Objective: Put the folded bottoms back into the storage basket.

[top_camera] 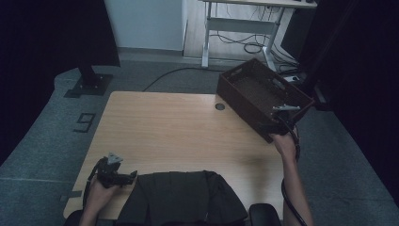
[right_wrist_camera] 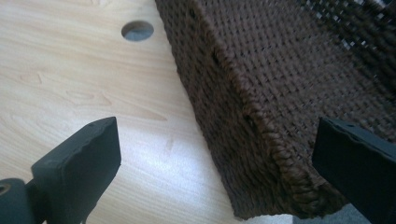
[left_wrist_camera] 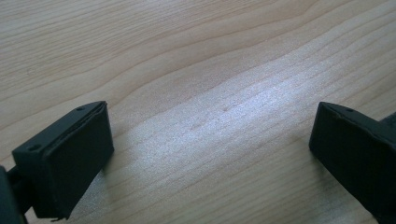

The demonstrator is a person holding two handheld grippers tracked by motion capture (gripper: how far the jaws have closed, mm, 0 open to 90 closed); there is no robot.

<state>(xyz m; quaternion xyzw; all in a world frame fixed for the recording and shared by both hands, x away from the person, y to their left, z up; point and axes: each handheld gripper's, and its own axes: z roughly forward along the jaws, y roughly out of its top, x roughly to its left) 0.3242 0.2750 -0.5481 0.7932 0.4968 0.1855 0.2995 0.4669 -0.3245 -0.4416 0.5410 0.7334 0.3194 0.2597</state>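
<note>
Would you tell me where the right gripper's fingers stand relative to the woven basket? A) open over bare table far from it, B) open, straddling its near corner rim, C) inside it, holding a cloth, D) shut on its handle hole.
B: in the right gripper view the right gripper is open, one finger outside over the table, the other inside the brown basket.
</note>
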